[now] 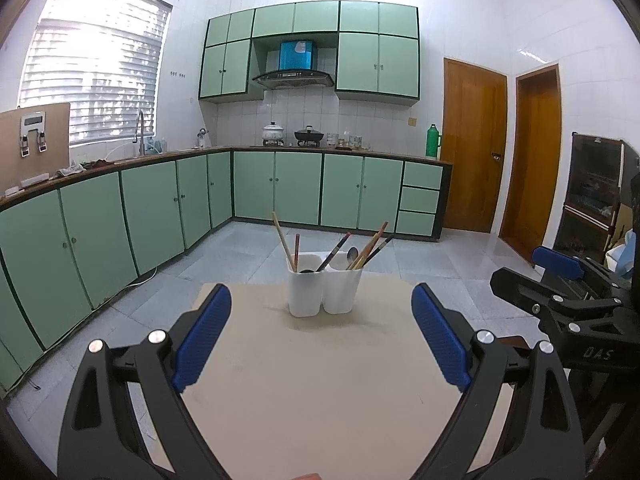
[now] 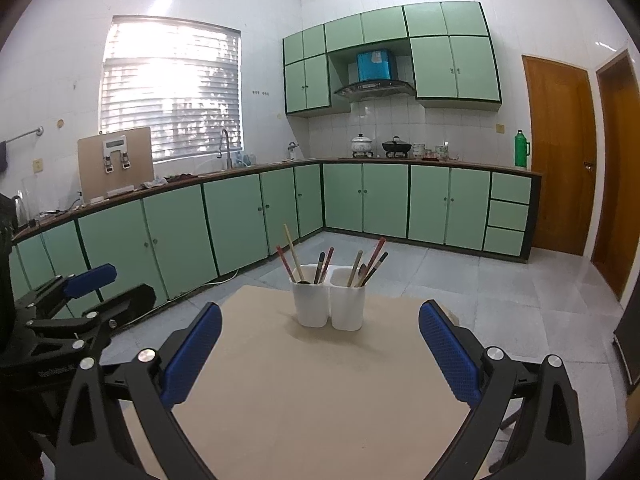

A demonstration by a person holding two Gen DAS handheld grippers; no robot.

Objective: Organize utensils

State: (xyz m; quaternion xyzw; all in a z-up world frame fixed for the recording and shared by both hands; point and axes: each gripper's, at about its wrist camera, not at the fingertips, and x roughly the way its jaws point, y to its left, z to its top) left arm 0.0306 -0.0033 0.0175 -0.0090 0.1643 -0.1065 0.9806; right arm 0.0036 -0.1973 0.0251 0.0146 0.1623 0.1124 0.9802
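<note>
A white two-cup utensil holder (image 1: 323, 294) (image 2: 329, 304) stands at the far middle of the beige table (image 1: 304, 392) (image 2: 312, 396). Both cups hold chopsticks (image 1: 282, 240) (image 2: 291, 248) standing upright or slanted, and a metal spoon (image 1: 352, 255) (image 2: 362, 270) sits in the right cup. My left gripper (image 1: 322, 304) is open, empty, and well short of the holder. Level with it, my right gripper (image 2: 320, 320) is open and empty too. Each gripper shows at the edge of the other's view: the right one (image 1: 560, 280), the left one (image 2: 80, 292).
Green base cabinets (image 1: 160, 208) run along the left and back walls under a counter with a sink, pots and a green flask (image 1: 433, 141). Two wooden doors (image 1: 474, 144) stand at the right, with a dark cabinet (image 1: 596, 196) beside them. Grey tiled floor surrounds the table.
</note>
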